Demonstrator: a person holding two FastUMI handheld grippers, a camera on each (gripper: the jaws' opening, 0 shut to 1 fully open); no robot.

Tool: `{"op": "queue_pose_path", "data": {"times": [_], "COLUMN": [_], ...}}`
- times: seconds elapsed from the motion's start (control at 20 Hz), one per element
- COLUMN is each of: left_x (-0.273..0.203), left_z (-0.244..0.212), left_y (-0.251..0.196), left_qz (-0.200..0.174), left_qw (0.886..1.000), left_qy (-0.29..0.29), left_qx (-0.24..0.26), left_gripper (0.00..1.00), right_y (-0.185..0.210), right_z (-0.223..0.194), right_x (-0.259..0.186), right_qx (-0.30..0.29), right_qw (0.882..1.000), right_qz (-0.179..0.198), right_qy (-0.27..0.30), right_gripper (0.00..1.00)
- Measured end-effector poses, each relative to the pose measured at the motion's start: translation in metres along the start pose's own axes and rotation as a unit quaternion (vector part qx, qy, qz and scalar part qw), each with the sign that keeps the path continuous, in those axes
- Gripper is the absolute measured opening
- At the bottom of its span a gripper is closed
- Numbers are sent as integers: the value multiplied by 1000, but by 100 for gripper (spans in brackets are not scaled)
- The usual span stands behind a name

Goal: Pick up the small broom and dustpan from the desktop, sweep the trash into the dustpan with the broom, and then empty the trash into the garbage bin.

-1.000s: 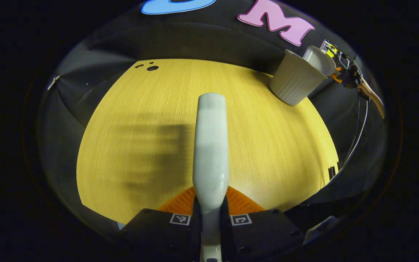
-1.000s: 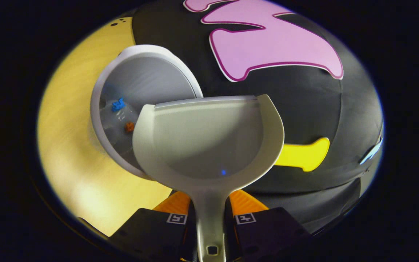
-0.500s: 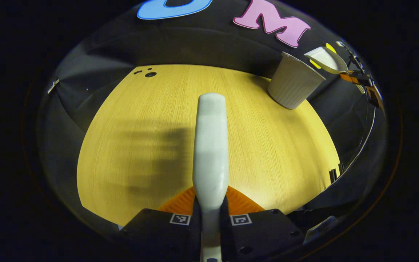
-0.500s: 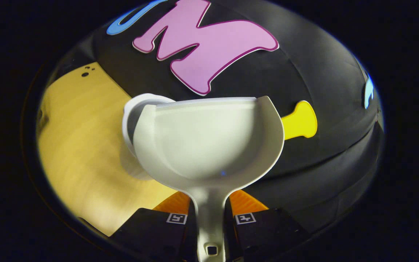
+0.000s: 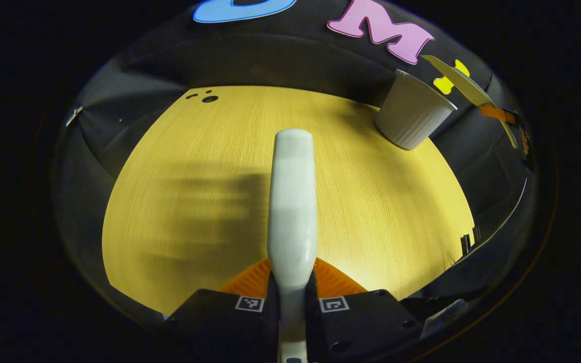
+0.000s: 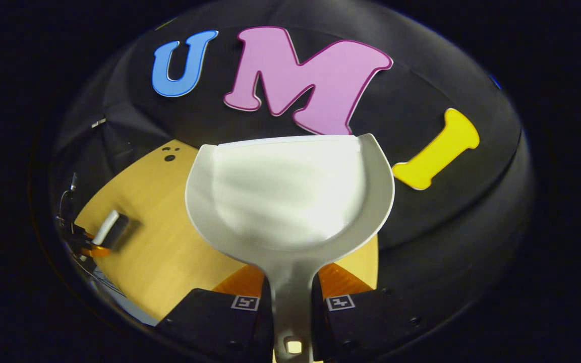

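in the left gripper view we see the left hand-held gripper (image 5: pixel 293 297) clamped on the handle of the small broom (image 5: pixel 293 201), both fingers pressing its narrow neck from either side. the pale broom body runs straight ahead from the fingers, out over the yellow wood-grain worktop (image 5: pixel 194 166), and throws a soft, streaky shadow on the wood to its left. we cannot make out the bristles from this angle, so we only take the long pale shape to be the broom's back.

at the far right edge of the worktop stands the garbage bin (image 5: pixel 411 118), a pale ribbed cup-shaped bin, upright, its open mouth turned up. just beyond it and higher, off the worktop's edge, the dustpan (image 5: pixel 459 80) shows edge-on as a thin pale blade, clear of the bin's rim and not touching it, with the right hand-held gripper (image 5: pixel 497 113) behind it, small and dim.

in the right gripper view the right hand-held gripper (image 6: pixel 293 307) is closed on the dustpan's handle, a finger on each side of the stem. the dustpan (image 6: pixel 290 196) spreads wide ahead of the fingers, its hollow facing us, and we see no scraps lying in it. below it is the worktop (image 6: pixel 169 252), and far off at the left rim of this view the left hand-held gripper (image 6: pixel 86 242) appears with the small broom (image 6: pixel 106 227) in its grip, above the wood.
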State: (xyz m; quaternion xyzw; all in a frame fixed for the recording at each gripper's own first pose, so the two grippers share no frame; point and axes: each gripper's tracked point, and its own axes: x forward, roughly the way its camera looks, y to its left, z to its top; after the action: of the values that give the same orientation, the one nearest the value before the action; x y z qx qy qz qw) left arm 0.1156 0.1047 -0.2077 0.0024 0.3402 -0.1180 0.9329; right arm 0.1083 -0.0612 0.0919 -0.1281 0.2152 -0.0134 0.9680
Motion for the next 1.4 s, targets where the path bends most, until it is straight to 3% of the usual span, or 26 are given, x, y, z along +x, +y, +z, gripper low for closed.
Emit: {"op": "queue_pose_path", "data": {"times": [0.3,0.5,0.65,0.75,0.95,1.2,1.3,1.4], "left_x": [15,33,48,61,65,72,73,74], "left_z": [3,3,-4,-5,-5,-4,-6,-8], "left_y": [1,0,-6,-6,-8,-10,-11,-11], "left_qz": [7,28,38,46,86,107,114,119], "left_qw": [1000,999,998,998,993,990,989,987], "left_qy": [8,16,40,48,59,68,73,78], "left_qx": [20,17,10,13,57,65,64,75], "left_gripper": [24,24,26,27,26,27,29,31], "right_y": [104,144,150,151,149,157,157,157], "right_z": [-68,-132,-185,-211,-252,-263,-266,-272], "right_x": [9,31,51,56,56,59,58,57], "right_qx": [14,24,29,64,123,170,163,151], "right_qw": [996,990,986,979,965,956,956,956], "right_qz": [81,99,86,89,81,71,68,65], "right_qy": [43,96,143,173,215,230,236,243], "right_gripper": [33,33,29,33,33,33,38,35]}}
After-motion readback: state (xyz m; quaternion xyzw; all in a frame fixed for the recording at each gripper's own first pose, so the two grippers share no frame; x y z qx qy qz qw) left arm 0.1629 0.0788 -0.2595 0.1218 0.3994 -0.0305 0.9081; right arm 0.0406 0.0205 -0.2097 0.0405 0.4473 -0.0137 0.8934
